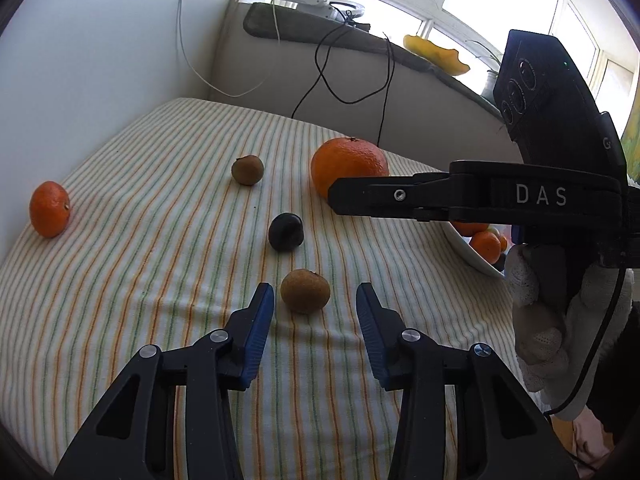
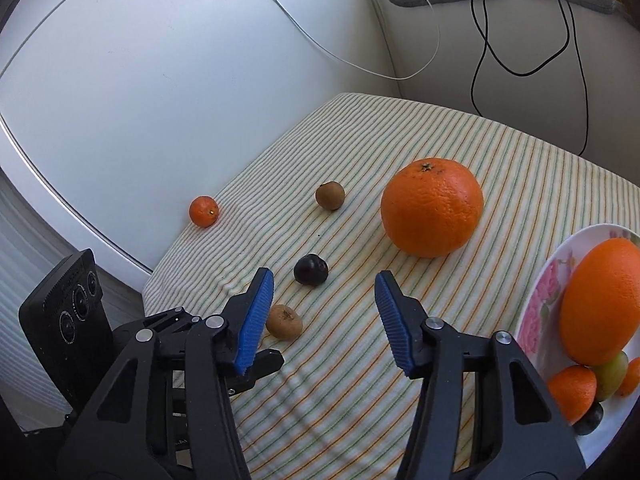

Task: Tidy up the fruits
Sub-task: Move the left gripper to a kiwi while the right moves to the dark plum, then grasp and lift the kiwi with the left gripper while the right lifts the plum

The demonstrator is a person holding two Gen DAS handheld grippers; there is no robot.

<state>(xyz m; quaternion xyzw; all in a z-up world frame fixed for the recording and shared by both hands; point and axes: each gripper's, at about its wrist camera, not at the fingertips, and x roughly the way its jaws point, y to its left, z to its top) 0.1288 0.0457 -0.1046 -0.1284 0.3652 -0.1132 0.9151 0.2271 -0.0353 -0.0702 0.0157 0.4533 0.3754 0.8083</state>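
On the striped cloth lie a big orange (image 1: 349, 167) (image 2: 432, 207), a small mandarin (image 1: 49, 209) (image 2: 204, 211), a dark plum (image 1: 285, 232) (image 2: 311, 270) and two brown kiwis, the far one (image 1: 247, 170) (image 2: 330, 195) and the near one (image 1: 305, 291) (image 2: 284, 322). My left gripper (image 1: 315, 300) is open, with the near kiwi just ahead between its fingertips. My right gripper (image 2: 324, 292) is open and empty, low over the cloth between the plum and the big orange. A white flowered plate (image 2: 540, 312) (image 1: 472, 258) at the right holds an orange, mandarins, a green grape and a dark fruit.
A white wall bounds the table at the left and a grey ledge (image 1: 320, 32) with hanging black cables (image 2: 484, 40) stands behind. The right gripper's body (image 1: 480, 196) and a gloved hand (image 1: 544, 320) reach across the right side of the left wrist view.
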